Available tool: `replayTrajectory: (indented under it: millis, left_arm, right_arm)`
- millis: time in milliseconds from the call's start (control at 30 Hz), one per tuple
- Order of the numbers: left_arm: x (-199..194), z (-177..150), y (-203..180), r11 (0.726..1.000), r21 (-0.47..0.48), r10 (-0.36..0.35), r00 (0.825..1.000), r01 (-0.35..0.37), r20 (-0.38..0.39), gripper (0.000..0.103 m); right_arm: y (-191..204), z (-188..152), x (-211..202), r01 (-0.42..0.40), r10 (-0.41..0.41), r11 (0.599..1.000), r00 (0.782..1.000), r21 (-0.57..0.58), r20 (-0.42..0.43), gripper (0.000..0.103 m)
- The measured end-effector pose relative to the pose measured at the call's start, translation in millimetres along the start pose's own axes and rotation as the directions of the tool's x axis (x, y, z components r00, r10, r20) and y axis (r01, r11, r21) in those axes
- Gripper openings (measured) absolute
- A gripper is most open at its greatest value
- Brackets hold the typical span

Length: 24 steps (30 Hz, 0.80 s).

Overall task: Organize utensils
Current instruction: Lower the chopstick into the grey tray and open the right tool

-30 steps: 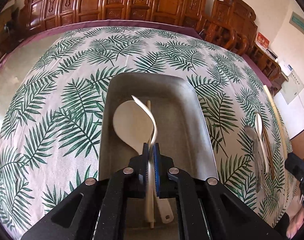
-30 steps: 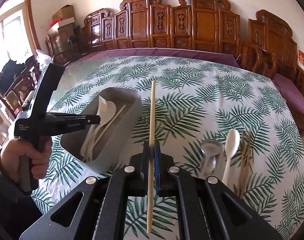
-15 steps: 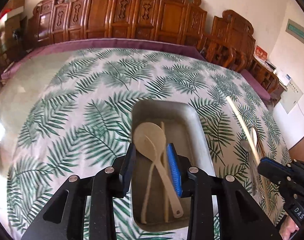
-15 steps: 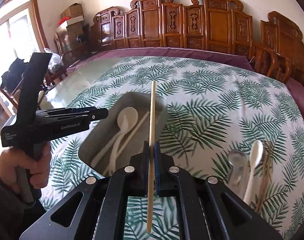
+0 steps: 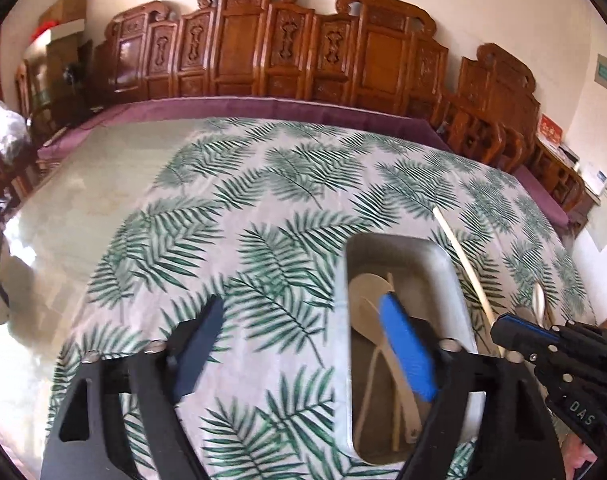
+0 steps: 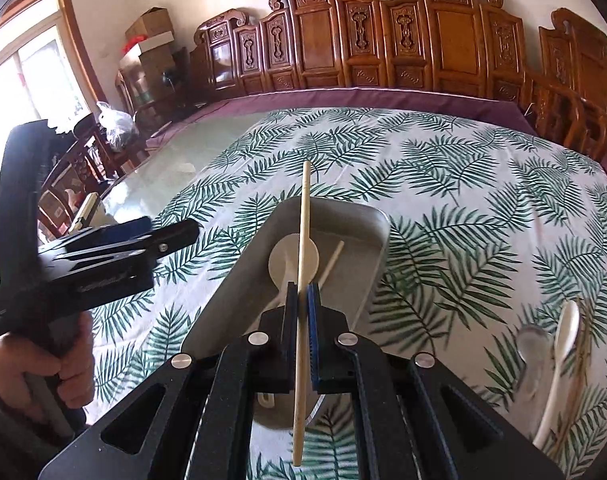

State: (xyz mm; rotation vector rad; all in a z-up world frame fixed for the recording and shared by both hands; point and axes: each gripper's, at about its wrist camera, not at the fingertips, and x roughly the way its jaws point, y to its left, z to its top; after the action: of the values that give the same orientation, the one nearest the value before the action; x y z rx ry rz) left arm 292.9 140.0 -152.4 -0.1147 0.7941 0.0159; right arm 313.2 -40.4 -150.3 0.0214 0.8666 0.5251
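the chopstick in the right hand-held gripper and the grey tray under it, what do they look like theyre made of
The chopstick looks like pale bamboo or wood: matte, uniformly tan, no shine. The grey tray looks like moulded plastic, possibly a fibre composite: one seamless piece with rounded corners and a dull, faintly speckled surface. The right hand-held gripper pinches the chopstick mid-length.

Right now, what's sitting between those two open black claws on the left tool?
In the left wrist view, the left gripper spans only leaf-print tablecloth. The grey tray with the spoons lies behind its right finger.
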Motion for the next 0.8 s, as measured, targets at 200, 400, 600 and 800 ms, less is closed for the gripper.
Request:
replayTrajectory:
  millis: [200,400,600,800]
  left_arm:
    - [-0.9,3.7,15.0,0.999,-0.026,0.029,1.000,-0.029,0.011,0.092]
    - [-1.2,3.9,22.1,0.998,-0.044,0.037,0.999,-0.036,0.009,0.092]
    - [-1.8,4.1,19.4,0.999,-0.029,0.034,0.999,-0.034,0.004,0.092]
    - [-2.5,1.7,4.9,1.000,-0.002,0.011,1.000,-0.011,-0.005,0.092]
  right_arm:
    - [4.3,5.1,25.9,-0.008,0.009,1.000,1.000,0.013,-0.014,0.006]
    - [4.9,0.3,48.3,0.001,0.000,1.000,0.999,0.020,-0.045,0.006]
    - [1.6,-9.7,55.8,-0.004,0.005,1.000,0.998,0.022,-0.065,0.007]
    - [-7.8,-10.0,28.2,-0.019,0.019,1.000,1.000,-0.002,-0.005,0.007]
